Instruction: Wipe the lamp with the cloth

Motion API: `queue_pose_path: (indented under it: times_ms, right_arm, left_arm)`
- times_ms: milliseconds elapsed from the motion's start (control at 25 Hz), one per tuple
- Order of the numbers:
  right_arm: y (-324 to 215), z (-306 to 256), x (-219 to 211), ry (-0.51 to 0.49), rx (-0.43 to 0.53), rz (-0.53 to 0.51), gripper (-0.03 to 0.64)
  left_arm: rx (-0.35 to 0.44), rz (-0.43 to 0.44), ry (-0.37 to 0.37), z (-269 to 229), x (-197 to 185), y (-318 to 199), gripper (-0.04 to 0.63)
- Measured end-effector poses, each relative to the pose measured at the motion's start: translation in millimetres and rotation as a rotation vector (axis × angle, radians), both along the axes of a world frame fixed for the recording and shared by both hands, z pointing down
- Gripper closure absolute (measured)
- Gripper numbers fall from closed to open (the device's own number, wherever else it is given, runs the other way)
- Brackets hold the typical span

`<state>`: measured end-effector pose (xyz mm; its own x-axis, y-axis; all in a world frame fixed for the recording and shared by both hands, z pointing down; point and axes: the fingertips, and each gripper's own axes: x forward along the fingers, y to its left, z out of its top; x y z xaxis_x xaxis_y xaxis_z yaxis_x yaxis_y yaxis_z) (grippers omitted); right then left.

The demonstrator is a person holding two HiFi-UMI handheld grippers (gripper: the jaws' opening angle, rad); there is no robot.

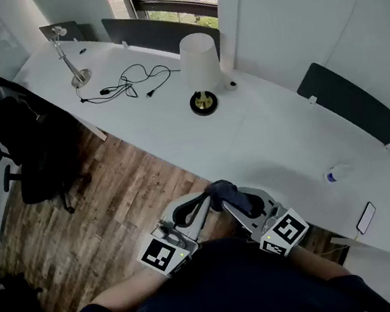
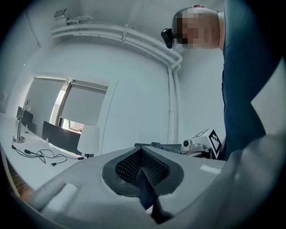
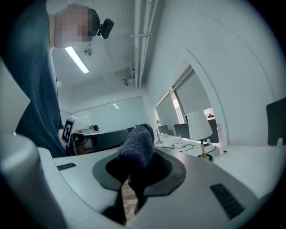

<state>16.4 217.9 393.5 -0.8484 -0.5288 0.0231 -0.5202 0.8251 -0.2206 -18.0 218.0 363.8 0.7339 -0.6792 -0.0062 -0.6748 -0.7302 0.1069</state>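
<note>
My right claw [image 3: 134, 172] pinching cloth [image 3: 136, 144]; left claw [image 2: 142, 169] pressed together, empty. Reach lamp [image 1: 199, 59], wipe lightly, avoid tipping.

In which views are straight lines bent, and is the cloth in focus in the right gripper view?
Left gripper view: strong fisheye, black corners, the ceiling pipes curve. Right gripper view: same fisheye; the cloth shows readable knit, slightly soft; the lamp is clear. Head view: the desk edge bows; even light.
</note>
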Motion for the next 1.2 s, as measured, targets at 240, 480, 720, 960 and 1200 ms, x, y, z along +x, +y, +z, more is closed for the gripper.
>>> queue_pose_path:
  times_ms: [240, 480, 720, 960, 1200]
  right_arm:
    - [-1, 3, 2, 0.004, -0.006, -0.020, 0.529]
    - [-7, 3, 7, -0.002, -0.011, -0.054, 0.529]
    - [-21, 2, 23, -0.018, -0.011, -0.098, 0.529]
    - [-40, 9, 45, -0.032, -0.030, -0.164, 0.529]
    - [-55, 12, 50, -0.023, -0.029, -0.201, 0.529]
  left_arm:
    - [-0.002, -0.004, -0.003, 2, 5, -2, 0.589]
    - [-0.012, -0.022, 0.002, 3, 12, -10, 0.589]
    - [-0.008, -0.056, -0.004, 2, 27, -26, 0.589]
    - [-0.002, -0.103, -0.014, 3, 53, -38, 0.589]
    - [-0.018, -0.152, -0.009, 2, 52, -56, 0.589]
